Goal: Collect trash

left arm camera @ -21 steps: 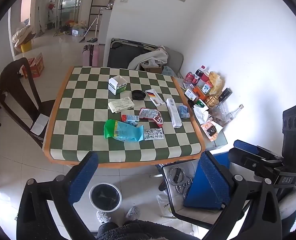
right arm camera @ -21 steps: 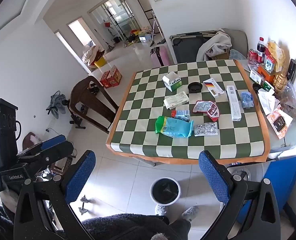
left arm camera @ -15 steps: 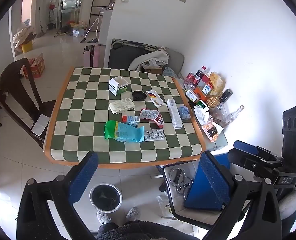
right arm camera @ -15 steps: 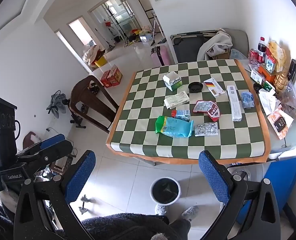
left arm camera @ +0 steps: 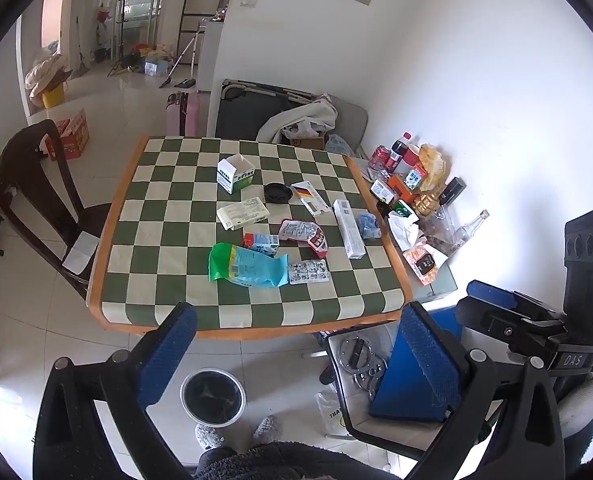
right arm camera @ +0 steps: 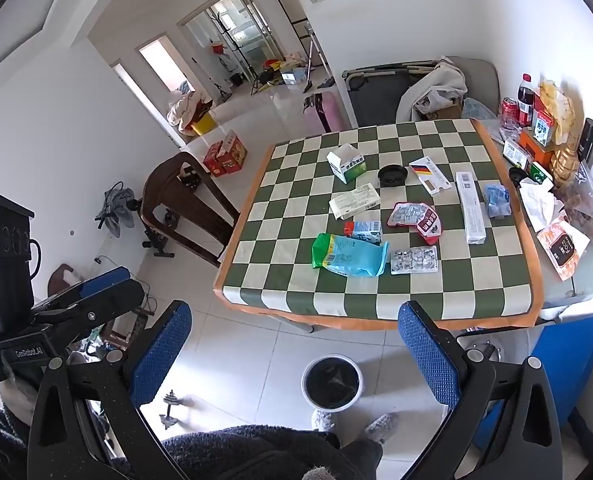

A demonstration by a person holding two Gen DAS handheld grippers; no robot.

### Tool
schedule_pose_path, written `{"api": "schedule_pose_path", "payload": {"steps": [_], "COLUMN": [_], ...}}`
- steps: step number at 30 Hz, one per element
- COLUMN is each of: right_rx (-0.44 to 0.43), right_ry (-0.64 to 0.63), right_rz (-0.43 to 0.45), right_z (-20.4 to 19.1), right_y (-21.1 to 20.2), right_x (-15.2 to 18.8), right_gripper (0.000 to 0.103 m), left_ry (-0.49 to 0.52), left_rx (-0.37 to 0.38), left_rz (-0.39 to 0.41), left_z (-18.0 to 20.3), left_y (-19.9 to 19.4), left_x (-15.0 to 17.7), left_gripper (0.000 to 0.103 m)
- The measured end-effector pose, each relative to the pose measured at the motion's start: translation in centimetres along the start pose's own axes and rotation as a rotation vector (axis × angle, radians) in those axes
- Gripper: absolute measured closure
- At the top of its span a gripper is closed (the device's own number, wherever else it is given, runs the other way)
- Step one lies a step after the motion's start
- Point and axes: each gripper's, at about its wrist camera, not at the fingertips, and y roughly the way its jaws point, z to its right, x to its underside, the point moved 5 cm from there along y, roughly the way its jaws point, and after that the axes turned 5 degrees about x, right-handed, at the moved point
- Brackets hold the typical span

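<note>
While both claws hang in the air short of the table's near edge, neither touches anything. Left claw (left arm camera: 296, 344): jaws spread wide, nothing between the blue pads. Right claw (right arm camera: 294, 344): same, wide apart and empty. Both tilt downward toward the table (left arm camera: 114, 216), which carries a green-and-white checked cloth with an orange border.

Trash on the cloth, seen from the left wrist view:
- green and blue snack bag (left arm camera: 248, 266), flat, nearest the front edge, left of centre
- blister pack (left arm camera: 308, 272), just right of the bag, touching or nearly touching its corner
- small red and blue carton (left arm camera: 261, 241), just behind the bag
- red and white wrapper (left arm camera: 304, 234), right of that carton
- long white box (left arm camera: 348, 228), lying lengthwise toward the right edge
- crumpled blue packet (left arm camera: 367, 225), just beside the long box on its right
- flat white box (left arm camera: 243, 213), centre
- open green and white carton (left arm camera: 235, 173), upright, farther back
- black round dish (left arm camera: 277, 193) and flat card box with a striped flag mark (left arm camera: 310, 198), side by side behind the wrapper

Bin (left arm camera: 212, 397): round, white rim, dark liner, on the tiled floor below the near table edge, between the claws in the left view. Person's slippered feet just beside it.

Wooden chair (left arm camera: 36, 200) stands at the table's left side. Side surface to the right of the table holds bottles, a can and packets (left arm camera: 408, 176), crowded together.
</note>
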Motion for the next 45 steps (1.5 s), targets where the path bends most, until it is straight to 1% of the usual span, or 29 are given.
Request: {"api": "schedule_pose_path", "payload": {"steps": [45], "right_rx": [-0.002], "right_ry": [-0.002], "right_rz": [0.005], "right_z": [-0.46], "right_y": [-0.43], "right_x": [-0.09], "right_gripper": [0.0], "left_ry": [-0.001], "left_rx": [-0.004], "left_rz": [0.007], "left_z": [0.15], "left_y": [-0.02], "left_x": [0.02], "left_gripper": [0.0]}}
